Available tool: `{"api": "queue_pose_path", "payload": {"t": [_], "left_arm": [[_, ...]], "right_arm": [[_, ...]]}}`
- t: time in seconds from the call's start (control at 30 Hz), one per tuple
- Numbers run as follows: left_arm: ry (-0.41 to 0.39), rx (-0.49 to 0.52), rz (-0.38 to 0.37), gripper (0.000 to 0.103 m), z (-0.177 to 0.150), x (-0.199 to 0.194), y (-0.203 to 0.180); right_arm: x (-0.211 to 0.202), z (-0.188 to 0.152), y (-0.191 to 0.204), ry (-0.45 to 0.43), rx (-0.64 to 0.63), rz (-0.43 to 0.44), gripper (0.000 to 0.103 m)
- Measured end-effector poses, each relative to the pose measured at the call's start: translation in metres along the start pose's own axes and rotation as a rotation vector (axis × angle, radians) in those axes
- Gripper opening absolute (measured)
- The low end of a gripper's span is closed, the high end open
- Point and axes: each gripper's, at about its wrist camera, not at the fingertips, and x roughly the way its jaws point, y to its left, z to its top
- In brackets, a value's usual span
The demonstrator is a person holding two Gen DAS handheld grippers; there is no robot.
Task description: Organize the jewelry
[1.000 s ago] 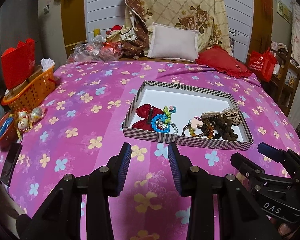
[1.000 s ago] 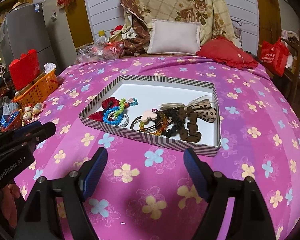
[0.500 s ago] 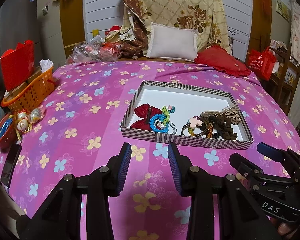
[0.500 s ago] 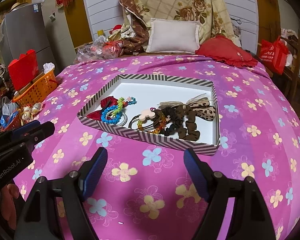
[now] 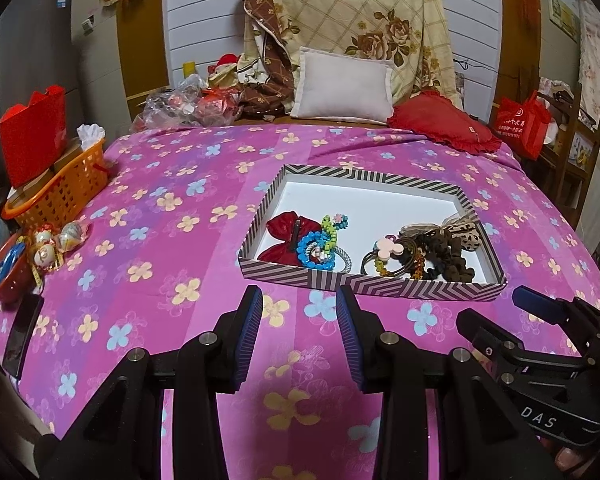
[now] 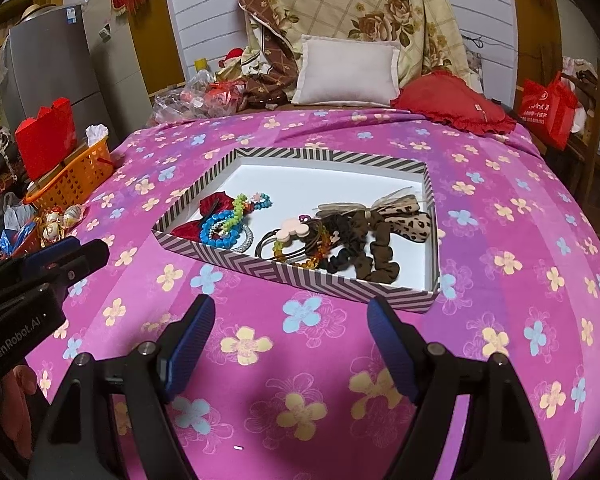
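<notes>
A shallow box with a black-and-white zigzag rim (image 5: 364, 285) (image 6: 300, 274) lies on the pink flowered bedspread (image 5: 172, 240). Inside, at its left, a red bow (image 5: 280, 236) lies under blue and green bead bracelets (image 5: 318, 246) (image 6: 224, 226). At its right are hair ties with a pink mouse charm (image 5: 386, 251), dark scrunchies (image 6: 364, 256) and a leopard-print bow (image 6: 412, 220). My left gripper (image 5: 298, 300) hovers before the box's near rim, jaws parted with nothing between them. My right gripper (image 6: 290, 304) stands wider open, also empty, near the same rim.
An orange basket (image 5: 66, 190) with a red box (image 5: 32, 136) sits at the bed's left edge, beside wrapped trinkets (image 5: 56, 242) and a dark phone (image 5: 20, 338). Pillows (image 5: 342, 84), a red cushion (image 5: 444, 124) and plastic bags (image 5: 184, 104) lie at the headboard.
</notes>
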Motion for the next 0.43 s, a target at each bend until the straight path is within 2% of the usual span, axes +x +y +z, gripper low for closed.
{"api": "queue_pose_path", "payload": {"t": [0.43], "left_arm": [[0.011,0.005,0.004,0.021,0.001,0.017,0.0]], "right_arm": [[0.011,-0.001,-0.008,0.019,0.011,0.001,0.082]]}}
